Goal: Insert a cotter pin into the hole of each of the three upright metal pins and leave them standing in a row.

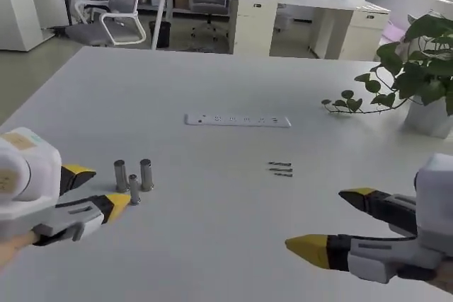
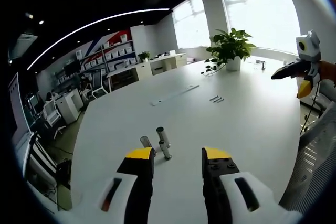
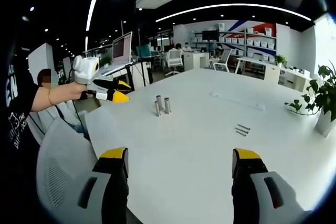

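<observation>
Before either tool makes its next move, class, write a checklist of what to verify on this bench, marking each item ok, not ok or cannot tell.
1. All three metal pins upright: ok.
2. Pins standing in a row: not ok, they form a cluster.
3. Three cotter pins lying free on the table: ok.
4. The left tool open and empty: ok.
5. The right tool open and empty: ok.
6. Which way the pin holes face: cannot tell, too small.
</observation>
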Demonstrator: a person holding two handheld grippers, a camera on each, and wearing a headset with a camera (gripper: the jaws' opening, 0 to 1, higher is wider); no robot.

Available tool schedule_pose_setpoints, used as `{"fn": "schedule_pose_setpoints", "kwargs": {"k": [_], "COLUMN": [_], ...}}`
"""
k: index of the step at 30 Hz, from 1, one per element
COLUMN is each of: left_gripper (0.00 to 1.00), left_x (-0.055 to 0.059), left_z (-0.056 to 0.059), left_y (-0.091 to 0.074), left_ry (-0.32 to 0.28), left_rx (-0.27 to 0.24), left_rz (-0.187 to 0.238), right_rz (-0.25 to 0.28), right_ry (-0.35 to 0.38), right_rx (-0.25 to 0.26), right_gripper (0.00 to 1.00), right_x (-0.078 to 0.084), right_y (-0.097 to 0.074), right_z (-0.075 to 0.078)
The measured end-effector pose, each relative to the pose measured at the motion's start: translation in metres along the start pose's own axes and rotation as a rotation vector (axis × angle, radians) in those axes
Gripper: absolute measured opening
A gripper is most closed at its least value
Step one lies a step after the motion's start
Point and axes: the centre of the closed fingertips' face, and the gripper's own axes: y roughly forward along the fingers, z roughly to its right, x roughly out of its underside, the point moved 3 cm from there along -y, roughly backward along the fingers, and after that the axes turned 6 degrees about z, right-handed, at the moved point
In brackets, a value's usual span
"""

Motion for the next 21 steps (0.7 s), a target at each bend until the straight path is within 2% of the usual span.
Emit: {"fn": "schedule_pose_setpoints", "kwargs": {"k": [3, 7, 11, 19, 20, 21], "left_gripper": [0.33, 0.31, 0.30, 0.27, 0.27, 0.26], "left_x": [0.006, 0.016, 0.024, 0.038, 0.039, 0.041], "left_z": [-0.008, -0.015, -0.020, -0.029, -0.031, -0.031], "left_y": [0.013, 0.028, 0.043, 0.072, 0.075, 0.078], "left_ry": [0.011, 0.019, 0.031, 0.053, 0.047, 0.016], "left_rx": [0.002, 0.008, 0.017, 0.043, 0.043, 0.047], "left_rz": [-0.012, -0.026, -0.033, -0.067, -0.071, -0.075], "right_rz": [-0.008, 0.015, 0.030, 0.018, 0.014, 0.010], "right_ry": [0.001, 0.015, 0.029, 0.027, 0.027, 0.028], "right_rx": [-0.007, 0.004, -0.008, -0.016, -0.017, -0.018], "right_gripper": [0.77, 0.71, 0.71, 0.72, 0.72, 0.71], "right_x": [0.001, -0.004, -0.009, -0.008, -0.007, -0.006], "right_y": [0.002, 0.004, 0.008, 0.018, 0.019, 0.019], "right_z": [-0.001, 0.002, 0.003, 0.005, 0.005, 0.005]}}
